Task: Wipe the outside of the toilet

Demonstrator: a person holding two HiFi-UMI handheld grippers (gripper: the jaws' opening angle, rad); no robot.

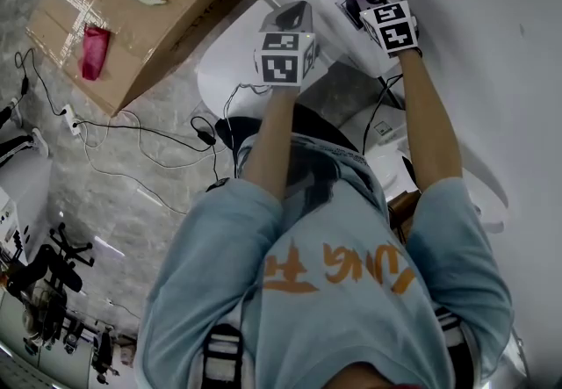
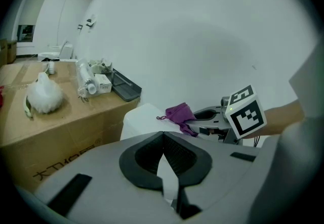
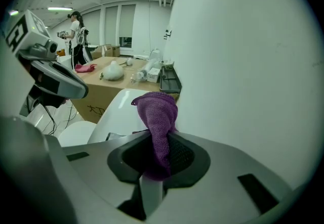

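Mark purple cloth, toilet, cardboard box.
purple cloth [image 3: 158,112]: right gripper view, bunched part above the jaws.
toilet [image 2: 144,122]: left gripper view, white tank top.
cardboard box [image 2: 76,132]: left gripper view, front side.

One left gripper [image 2: 163,139], one right gripper [image 3: 161,142]; one purple cloth [image 3: 157,112] in the right one; one toilet [image 1: 233,58] below; one cardboard box [image 1: 176,18] leftward

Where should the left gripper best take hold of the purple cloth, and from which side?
Probably the free bunched end of the purple cloth, which sticks out beyond the right gripper shut on it. Come from the left: the wall stands close on the right.
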